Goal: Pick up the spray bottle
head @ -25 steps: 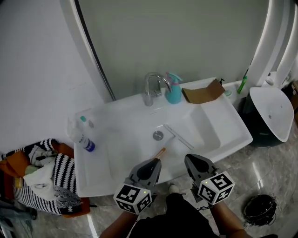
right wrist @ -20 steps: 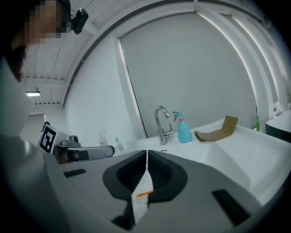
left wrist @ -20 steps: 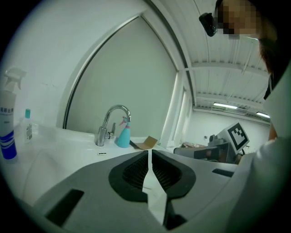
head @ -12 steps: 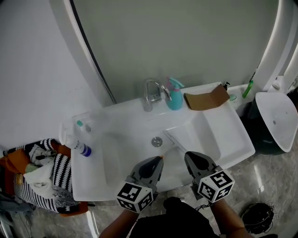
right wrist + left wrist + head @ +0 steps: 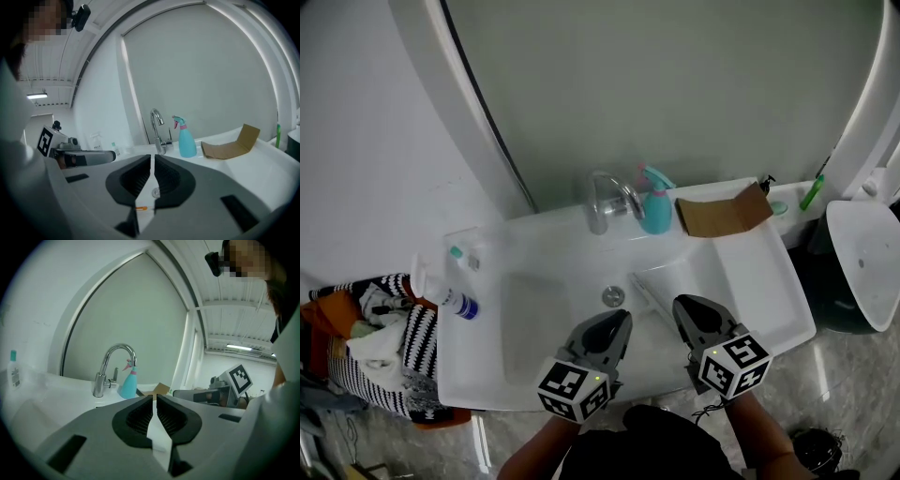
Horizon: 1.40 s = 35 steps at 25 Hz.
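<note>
Currently the spray bottle (image 5: pixel 654 210) stands beside the faucet (image 5: pixel 607 200), well beyond both closed, empty grippers: left gripper (image 5: pixel 610 333), right gripper (image 5: pixel 694 317).

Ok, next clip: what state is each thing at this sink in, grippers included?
left gripper: shut, empty.
right gripper: shut, empty.
faucet: no water seen running.
teal spray bottle: upright beside the faucet, untouched.
cardboard: folded, lying right of the teal spray bottle.
clear spray bottle: standing at the far left, untouched.
</note>
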Tool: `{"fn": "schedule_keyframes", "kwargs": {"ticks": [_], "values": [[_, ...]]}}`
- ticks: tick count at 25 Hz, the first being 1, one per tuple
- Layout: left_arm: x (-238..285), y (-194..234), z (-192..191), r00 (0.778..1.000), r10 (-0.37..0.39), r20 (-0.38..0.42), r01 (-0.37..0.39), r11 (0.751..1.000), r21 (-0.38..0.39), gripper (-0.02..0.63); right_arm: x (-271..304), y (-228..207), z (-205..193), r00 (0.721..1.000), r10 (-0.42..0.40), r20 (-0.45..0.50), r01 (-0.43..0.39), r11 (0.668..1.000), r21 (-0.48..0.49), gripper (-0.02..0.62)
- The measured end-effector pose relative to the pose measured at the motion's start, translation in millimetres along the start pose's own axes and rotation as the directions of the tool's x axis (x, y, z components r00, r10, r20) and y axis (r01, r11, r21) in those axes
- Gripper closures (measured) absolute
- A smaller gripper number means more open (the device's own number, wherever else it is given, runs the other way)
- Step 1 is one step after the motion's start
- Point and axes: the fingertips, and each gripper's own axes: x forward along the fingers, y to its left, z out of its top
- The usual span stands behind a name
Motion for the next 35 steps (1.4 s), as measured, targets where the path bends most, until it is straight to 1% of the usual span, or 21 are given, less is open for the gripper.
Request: {"fn": "schedule_keyframes", "kwargs": {"ticks": [4,9,17,24,28,29,30,31,32,35], "values": [[17.9,3.9,2.0,1.0,0.008,-0.004,-0.008,1.0,0.001,0.58,12.3,-14.6,4.9,1.0,0.012,-0.006,-0.012,1.0,-0.008,0.586],[33.0,14.4,2.5,1.0,0.021,-0.003,-0.021,1.0,-0.017,0.58,28.9,-25.7,8.1,1.0,0.027,-0.016,-0.028,1.0,-0.015,0.586],[41.6,36.5,0.7,0.999,0.04,-0.029,-0.041,0.998,-0.04,0.579,58.3,-42.9,8.9,1.0,-0.001,-0.015,0.002,1.0,0.027,0.584],[63.8,53.5,4.9,0.999,0.016,-0.035,-0.017,0.999,-0.039,0.58,76.2,-62.5,17.3,0.999,-0.039,0.002,0.039,0.998,0.041,0.584],[79.6,64.9,14.2,0.999,-0.003,-0.033,0.002,0.999,-0.036,0.58,91.9,-74.9,28.3,0.998,-0.059,0.003,0.059,0.998,0.027,0.583],[83.1,68.9,16.8,0.999,-0.004,-0.032,0.003,1.0,-0.031,0.58,96.9,-77.5,31.1,0.998,-0.06,0.004,0.06,0.998,0.024,0.576],[86.1,73.4,18.8,1.0,-0.003,-0.031,0.002,1.0,-0.027,0.58,102.3,-79.7,33.4,0.998,-0.06,0.004,0.06,0.998,0.022,0.547],[88.9,78.1,20.3,0.999,0.0,-0.032,0.0,1.0,-0.024,0.58,107.8,-81.8,35.2,0.998,-0.059,0.003,0.059,0.998,0.021,0.497],[91.7,82.6,21.2,0.999,0.002,-0.033,-0.003,1.0,-0.023,0.58,113.1,-84.2,36.6,0.998,-0.059,0.001,0.059,0.998,0.019,0.476],[100.5,92.5,22.3,0.999,0.006,-0.036,-0.006,1.0,-0.024,0.58,126.0,-93.2,39.7,0.998,-0.068,-0.001,0.068,0.998,0.011,0.468]]}}
